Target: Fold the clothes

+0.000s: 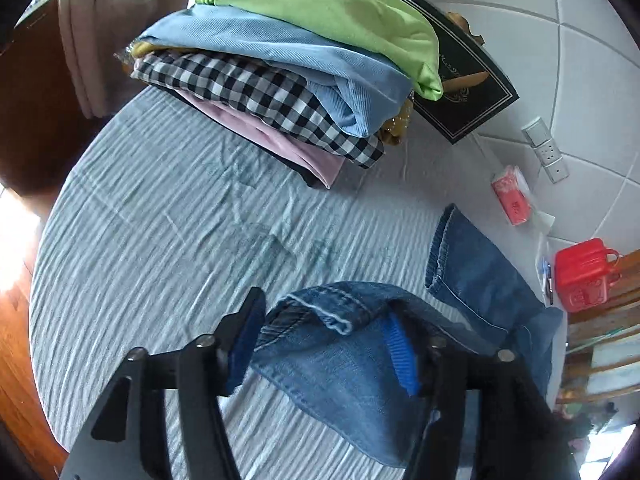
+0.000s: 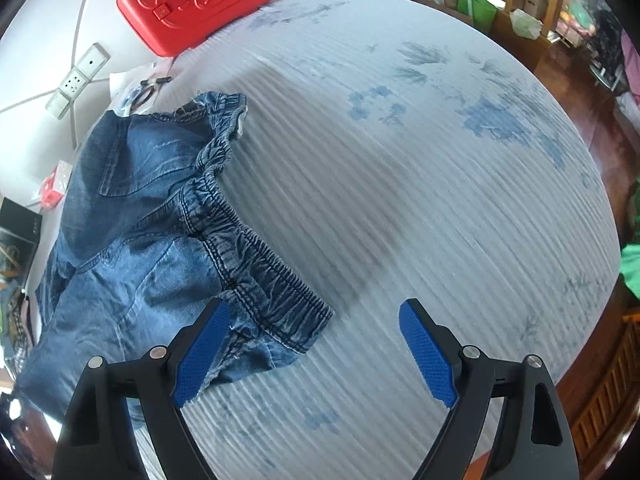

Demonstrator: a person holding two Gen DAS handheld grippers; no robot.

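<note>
Left gripper (image 1: 324, 334): jaws spread wide, straddling a bunched hem end of the jeans (image 1: 352, 368). Denim sits between the blue pads, but neither pad looks pressed into it; reads as released, not clamped. One trouser leg (image 1: 476, 276) runs away from these jaws toward the upper right of the left wrist view, its cuff lying flat on the bed (image 1: 168, 216).

Beyond, well apart at the far edge of the bed: stack of folded clothes (image 1: 296, 80), green on top, then blue, check, pink.

Right gripper (image 2: 316, 354): jaws parted and empty. Left pad just over the corner of the elastic waistband (image 2: 256, 256); right pad over bare sheet. The waistband runs diagonally from that corner up and to the left in the right wrist view, toward the red case (image 2: 196, 4) at the bed's edge.

Key relation, as judged: the jeans lie long, waistband by the right jaws, leg ends by the left. Each hand is nearest its own end. The right jaws sit offset to the right of the cloth, so a grip on the waistband corner probably calls for a small shift left. The left is already placed to bring the leg ends toward the waistband.
</note>
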